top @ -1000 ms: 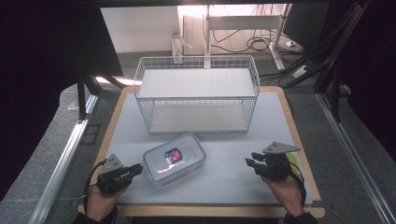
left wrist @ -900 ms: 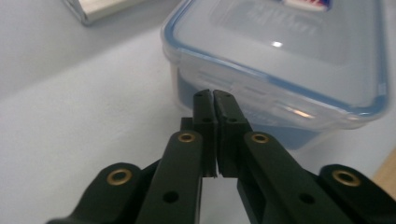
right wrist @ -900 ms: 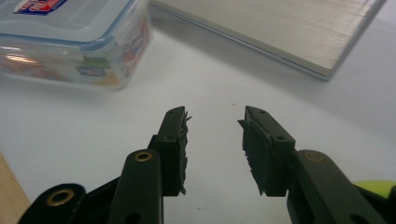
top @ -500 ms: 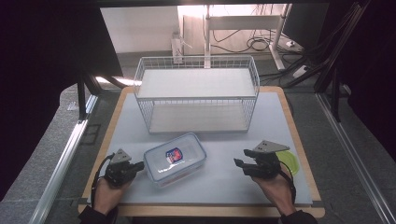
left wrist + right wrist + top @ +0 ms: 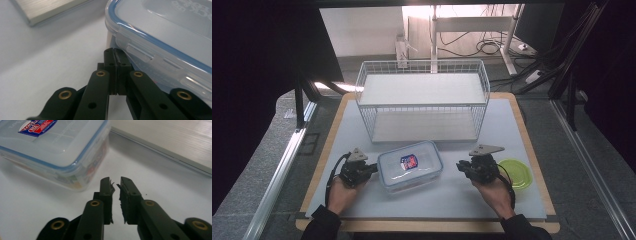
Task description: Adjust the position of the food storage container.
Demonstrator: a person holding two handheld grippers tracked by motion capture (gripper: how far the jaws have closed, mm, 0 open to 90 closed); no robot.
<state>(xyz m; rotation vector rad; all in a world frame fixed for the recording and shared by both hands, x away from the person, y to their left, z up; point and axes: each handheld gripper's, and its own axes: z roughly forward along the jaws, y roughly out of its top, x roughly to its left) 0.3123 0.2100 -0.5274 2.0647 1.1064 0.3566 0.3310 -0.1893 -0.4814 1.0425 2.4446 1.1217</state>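
Evidently both grippers are closing in on the lidded container (image 5: 410, 166), which sits low in the centre of the high view on the grey mat (image 5: 512, 125), just in front of the wire basket (image 5: 422, 102). The left gripper (image 5: 371, 169) comes at it from the left of the frame, and in the left gripper view its jaws are pressed together on nothing, tips right against the clip flap (image 5: 140, 51) on the container's short side; whether they touch it I cannot tell. The right gripper (image 5: 460, 166) lies a little apart on the other side, with its jaws drawn in to a narrow slit, empty, and the container's corner to their upper left in the right gripper view. A green lid (image 5: 515, 173) lies at the lower right, behind that hand. The step in hand looks like the approach to unlatching or gripping. Next, the left tips probably need to slip under the flap's lower edge, while the right gripper steadies the far side.
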